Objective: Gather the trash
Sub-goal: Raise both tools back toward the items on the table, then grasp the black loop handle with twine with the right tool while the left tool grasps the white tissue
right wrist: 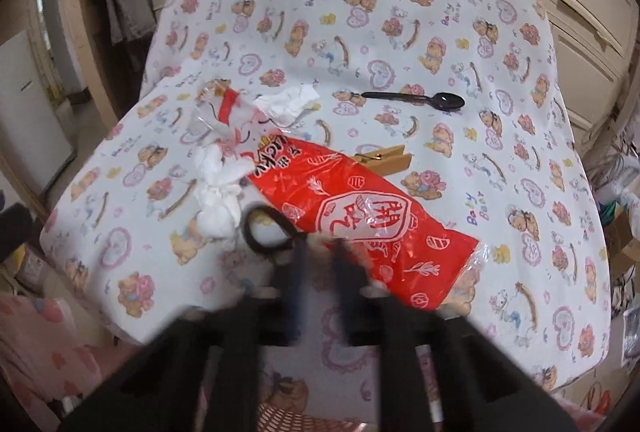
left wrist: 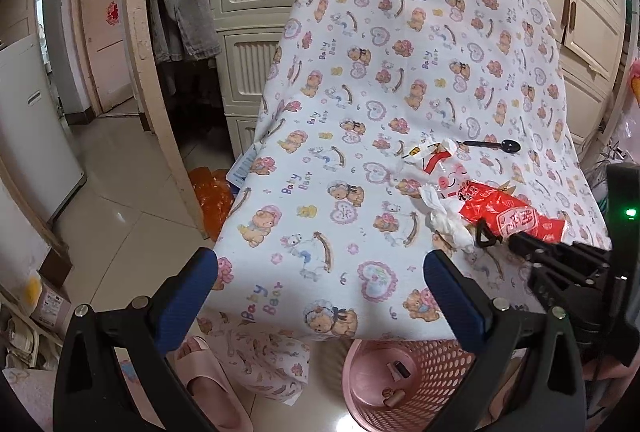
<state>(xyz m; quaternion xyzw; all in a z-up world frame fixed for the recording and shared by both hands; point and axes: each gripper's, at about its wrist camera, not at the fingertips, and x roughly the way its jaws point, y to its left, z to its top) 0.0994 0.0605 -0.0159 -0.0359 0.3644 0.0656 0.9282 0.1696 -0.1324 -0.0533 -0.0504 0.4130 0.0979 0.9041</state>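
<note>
Inventory of the cloth-covered table (right wrist: 360, 12), places given from the red wrapper (right wrist: 360, 216):

- Red wrapper, one: lay flat and slanted near the front of the table.
- Clear wrapper (right wrist: 228, 120), one: touched the red wrapper's far left end.
- Crumpled tissues, two: one (right wrist: 218, 200) just left of the red wrapper, one (right wrist: 288, 104) beyond its far end.
- Black spoon (right wrist: 416, 98), one: well beyond the red wrapper, handle to the left.
- Wooden clothespin (right wrist: 386, 162), one: against the red wrapper's far edge.
- Black loop (right wrist: 256, 232), one: at the red wrapper's near left edge, between it and the nearer tissue.
- Pink basket (left wrist: 436, 384), one: on the floor below the table's front edge, nearer than the red wrapper.
- Right gripper (right wrist: 320, 256): fingers clenched at the red wrapper's near edge, tips meeting the black loop; blur hid whether they pinched loop or wrapper.
- Left gripper (left wrist: 320, 261): fingers released, nothing between them, well left of the red wrapper.
</note>
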